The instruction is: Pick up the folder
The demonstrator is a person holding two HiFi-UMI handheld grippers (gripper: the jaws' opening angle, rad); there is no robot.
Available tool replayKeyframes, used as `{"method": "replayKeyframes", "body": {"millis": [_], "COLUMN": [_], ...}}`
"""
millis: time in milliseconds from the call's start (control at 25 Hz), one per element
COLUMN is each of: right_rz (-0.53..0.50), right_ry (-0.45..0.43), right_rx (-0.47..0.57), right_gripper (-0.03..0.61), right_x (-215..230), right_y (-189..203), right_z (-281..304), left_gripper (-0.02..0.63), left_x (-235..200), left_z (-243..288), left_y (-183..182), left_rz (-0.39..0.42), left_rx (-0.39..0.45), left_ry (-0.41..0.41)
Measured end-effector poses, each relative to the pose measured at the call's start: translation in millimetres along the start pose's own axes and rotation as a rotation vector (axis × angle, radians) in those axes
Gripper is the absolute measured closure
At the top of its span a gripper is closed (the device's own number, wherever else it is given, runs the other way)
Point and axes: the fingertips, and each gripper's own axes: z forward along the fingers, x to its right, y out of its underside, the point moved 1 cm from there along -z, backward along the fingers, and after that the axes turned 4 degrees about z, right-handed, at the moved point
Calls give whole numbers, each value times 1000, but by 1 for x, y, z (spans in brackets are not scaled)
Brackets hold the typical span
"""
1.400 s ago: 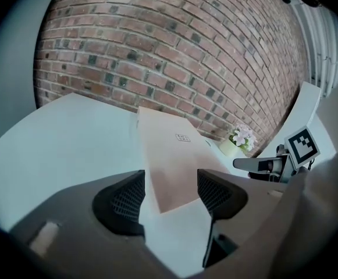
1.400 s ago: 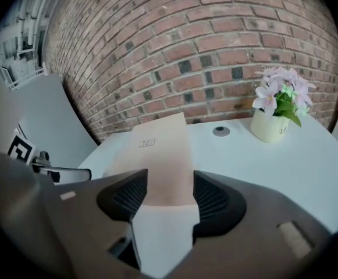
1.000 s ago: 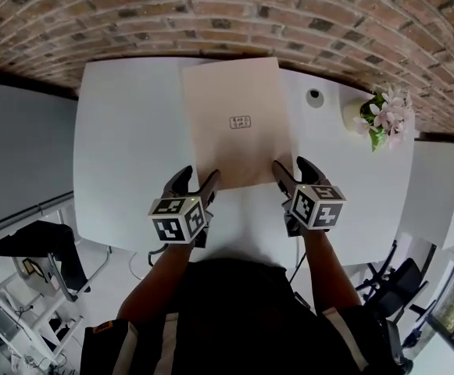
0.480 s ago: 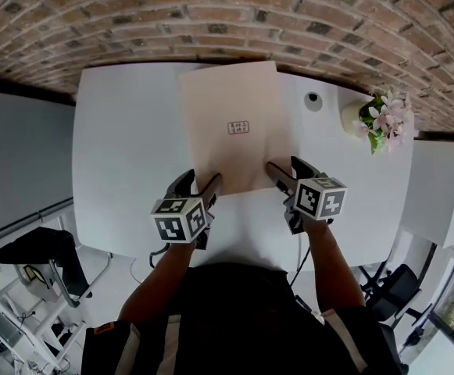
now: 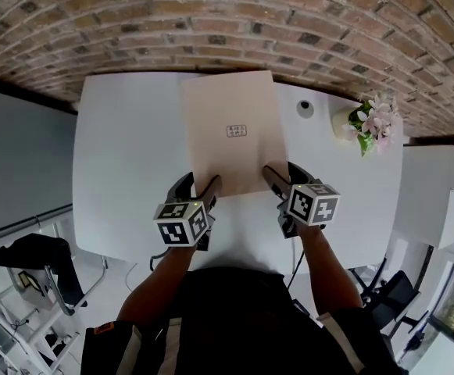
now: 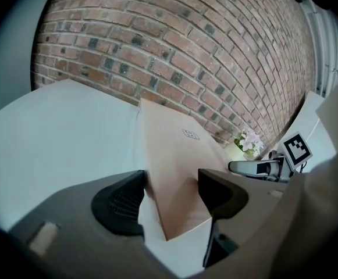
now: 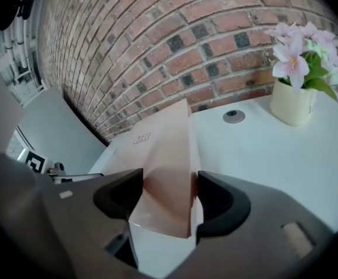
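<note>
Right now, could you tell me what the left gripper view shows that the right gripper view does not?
Only the left gripper view: the right gripper. Only the right gripper view: the left gripper and a round table port. Both: the folder, a corner of it between each gripper's own jaws, the right's closing; the flower pot; the brick wall.

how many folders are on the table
1: a beige folder lies flat at the middle of the white table, its far edge toward the brick wall. No second folder shows, though one directly beneath it would be hidden.
</note>
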Motion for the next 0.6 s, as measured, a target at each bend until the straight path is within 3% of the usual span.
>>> {"method": "replayKeyframes", "body": {"millis": [320, 600], "right_rz": [-32, -85], "right_ry": [35, 16], "right_rx": [93, 191], "right_gripper": [285, 285], "right_x": [-23, -69], "right_y": [-2, -10], "right_z": [-38, -77], "left_gripper": [318, 316], "left_x": [16, 27], "left_z": [-31, -84], "left_y": [-12, -32], "left_rz": [22, 64], "left_rx": [73, 179], "left_ry": [22, 29]}}
